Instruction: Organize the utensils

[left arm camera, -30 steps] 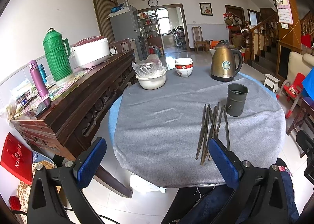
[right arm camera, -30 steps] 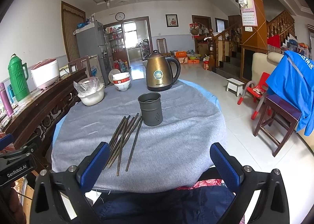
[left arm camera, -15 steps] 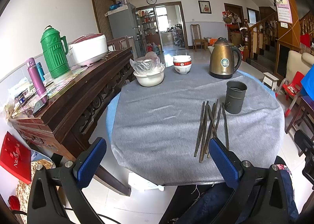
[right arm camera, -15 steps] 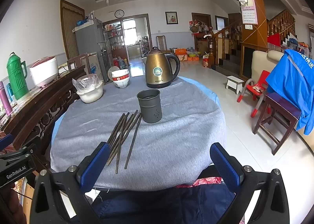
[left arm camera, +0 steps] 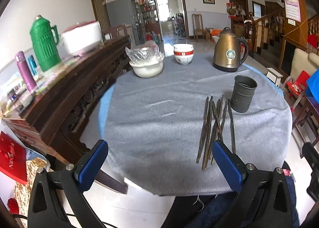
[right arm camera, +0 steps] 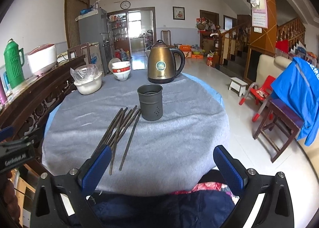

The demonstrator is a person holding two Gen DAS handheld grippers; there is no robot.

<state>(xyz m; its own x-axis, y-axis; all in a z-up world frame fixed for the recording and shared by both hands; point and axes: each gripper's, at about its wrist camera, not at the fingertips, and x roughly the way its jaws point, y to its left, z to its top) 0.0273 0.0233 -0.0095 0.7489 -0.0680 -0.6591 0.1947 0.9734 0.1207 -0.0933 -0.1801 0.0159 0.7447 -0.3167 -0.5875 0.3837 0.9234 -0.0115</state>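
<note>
Several dark chopsticks [left arm camera: 214,126] [right arm camera: 121,128] lie in a loose bundle on the grey cloth of the round table [left arm camera: 151,116] [right arm camera: 179,128]. An upright dark metal holder cup [left arm camera: 243,93] [right arm camera: 150,102] stands just beyond their far ends. My left gripper [left arm camera: 159,158] is open over the table's near edge, its right pad beside the chopsticks' near ends. My right gripper [right arm camera: 161,164] is open too, with its left pad over the bundle's near ends. Neither holds anything.
A bronze kettle [left arm camera: 229,55] [right arm camera: 164,64], stacked bowls [left arm camera: 183,56] [right arm camera: 121,71] and a white bowl with plastic wrap [left arm camera: 146,64] [right arm camera: 87,82] stand at the table's far side. A dark wooden sideboard [left arm camera: 75,88] with a green thermos [left arm camera: 44,43] runs along the left.
Both grippers have moved forward toward the table, so the chopsticks and the cup look nearer and lower in view. Both stay open.
</note>
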